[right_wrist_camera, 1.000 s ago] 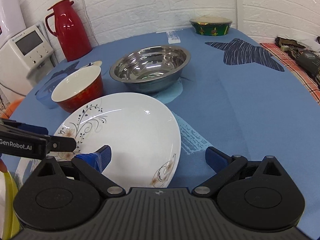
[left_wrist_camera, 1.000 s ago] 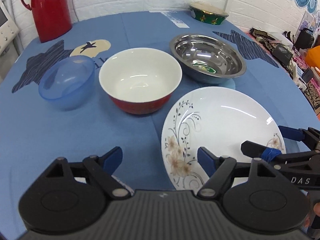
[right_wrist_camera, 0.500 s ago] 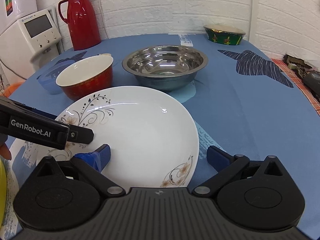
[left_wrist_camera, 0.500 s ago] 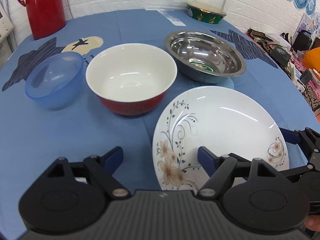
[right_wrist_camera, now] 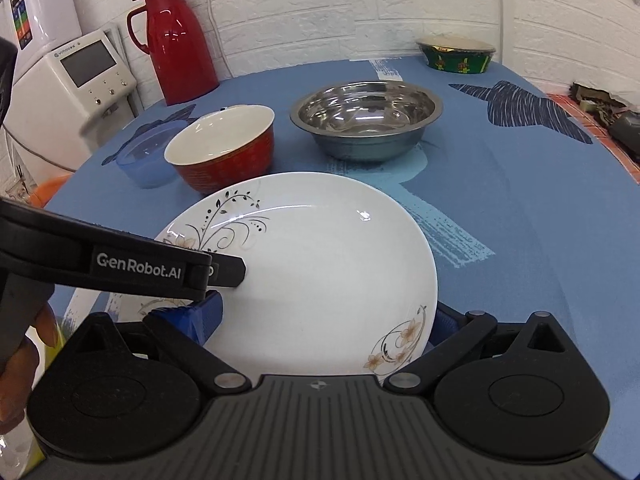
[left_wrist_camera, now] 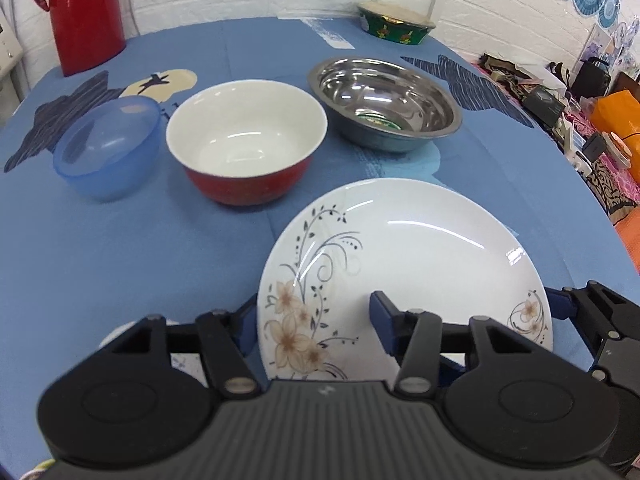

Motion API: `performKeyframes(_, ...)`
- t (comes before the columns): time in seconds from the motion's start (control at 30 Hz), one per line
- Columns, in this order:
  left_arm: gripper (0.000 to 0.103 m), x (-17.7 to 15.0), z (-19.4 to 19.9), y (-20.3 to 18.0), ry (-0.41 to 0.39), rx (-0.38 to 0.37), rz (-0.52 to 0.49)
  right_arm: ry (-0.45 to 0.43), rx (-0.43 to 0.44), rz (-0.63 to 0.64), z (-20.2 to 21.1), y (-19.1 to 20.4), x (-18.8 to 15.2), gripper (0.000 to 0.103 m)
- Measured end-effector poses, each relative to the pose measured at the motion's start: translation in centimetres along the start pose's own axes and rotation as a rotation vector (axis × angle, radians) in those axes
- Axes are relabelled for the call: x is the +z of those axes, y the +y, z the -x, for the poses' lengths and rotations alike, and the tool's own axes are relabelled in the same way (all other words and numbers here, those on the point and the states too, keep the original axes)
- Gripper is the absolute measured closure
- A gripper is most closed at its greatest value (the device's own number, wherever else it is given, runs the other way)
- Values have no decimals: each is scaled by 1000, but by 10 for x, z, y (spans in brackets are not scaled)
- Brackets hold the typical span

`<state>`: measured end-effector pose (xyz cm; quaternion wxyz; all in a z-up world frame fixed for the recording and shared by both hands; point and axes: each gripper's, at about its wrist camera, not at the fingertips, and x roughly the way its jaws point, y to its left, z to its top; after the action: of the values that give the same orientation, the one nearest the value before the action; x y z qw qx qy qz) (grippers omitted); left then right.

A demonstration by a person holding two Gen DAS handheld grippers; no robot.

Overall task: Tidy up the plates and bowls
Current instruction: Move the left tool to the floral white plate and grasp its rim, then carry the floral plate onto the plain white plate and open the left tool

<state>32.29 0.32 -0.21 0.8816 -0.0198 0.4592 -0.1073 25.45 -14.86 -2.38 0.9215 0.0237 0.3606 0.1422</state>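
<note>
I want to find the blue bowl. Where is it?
In the left wrist view the blue bowl sits on the left of the table, right beside the red bowl. The red jug stands behind it by the wall.

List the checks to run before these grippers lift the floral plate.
1. Left gripper straddles the floral plate rim: ok, one finger over the plate, the other past its edge.
2. Right gripper straddles the opposite rim: ok.
3. Jaws clamped on the plate: not ok, both pairs stand open.
4. Plate apart from the red bowl: ok, a gap shows in the left wrist view.
5. Plate lying flat on the blue tablecloth: cannot tell.
</note>
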Motion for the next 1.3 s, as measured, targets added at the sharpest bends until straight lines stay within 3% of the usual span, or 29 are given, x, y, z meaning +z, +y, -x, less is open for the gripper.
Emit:
performKeyframes(0.33, 52, -31, 81, 24, -104, 27, 37, -82, 19, 53, 54, 59, -7, 13)
performKeyframes(0.67, 52, -109, 154, 97, -150, 143, 150, -67, 174, 139, 70, 150, -40, 13)
performKeyframes(0.8, 53, -137, 161, 121, -135, 175, 193, -30, 214, 165, 66, 176, -54, 13)
performKeyframes(1.17, 53, -168, 153, 145, -140, 126, 242, -12, 232, 173, 61, 188, -69, 14)
performKeyframes(1.3, 52, -167, 160, 144, -204, 141, 219, -43, 205, 189, 65, 190, -69, 15)
